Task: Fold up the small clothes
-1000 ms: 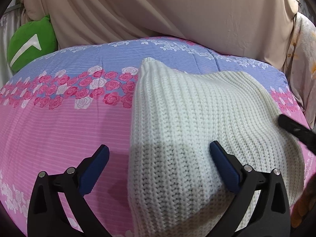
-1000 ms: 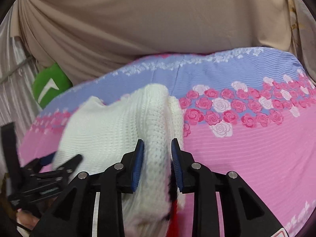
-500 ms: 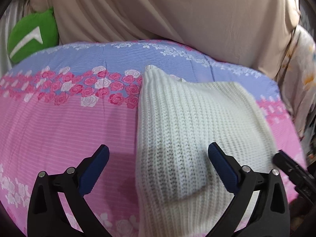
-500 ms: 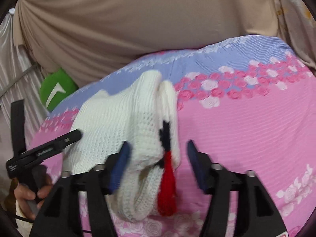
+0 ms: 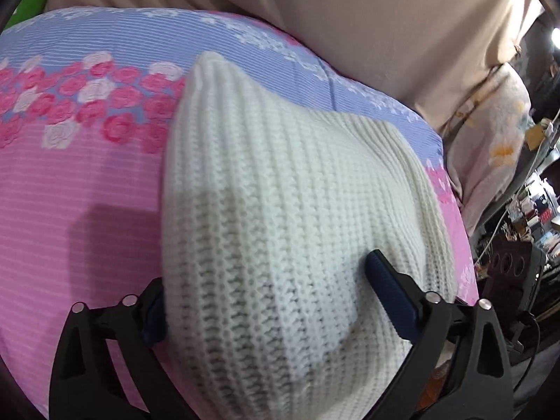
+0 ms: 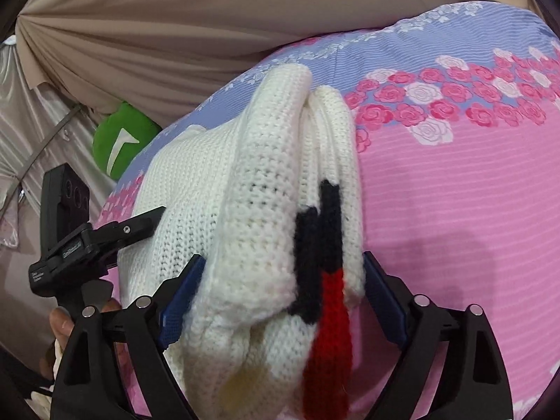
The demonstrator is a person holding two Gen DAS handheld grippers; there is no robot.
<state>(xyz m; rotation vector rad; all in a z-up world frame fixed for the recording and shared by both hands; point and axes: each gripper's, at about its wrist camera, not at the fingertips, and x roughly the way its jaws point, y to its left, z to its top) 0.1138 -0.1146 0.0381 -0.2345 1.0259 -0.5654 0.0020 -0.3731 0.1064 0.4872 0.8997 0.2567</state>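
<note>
A cream knit sweater (image 5: 280,192) lies folded on a pink and lilac rose-print bedspread (image 5: 70,192). My left gripper (image 5: 271,306) straddles its near end; the jaws are closing, one blue pad at the left edge, the other resting on the knit. In the right wrist view the sweater's (image 6: 252,175) thick folded edge, with a black and red patch (image 6: 322,262), bulges between the jaws of my right gripper (image 6: 283,301). Those jaws are closing from wide and the pads flank the bundle without squeezing it. A finger of the left gripper (image 6: 140,224) lies on the sweater's far side.
A beige curtain (image 5: 350,17) hangs behind the bed. A green cushion (image 6: 122,140) sits at the back left corner. Floral fabric (image 5: 490,140) and cluttered shelves (image 5: 525,210) stand beyond the bed's right edge. A hand (image 6: 63,318) holds the left gripper.
My right gripper let go of the folded edge, its jaws spread wide, and it sank lower along the fold. My left gripper tipped down and pushed forward onto the sweater.
</note>
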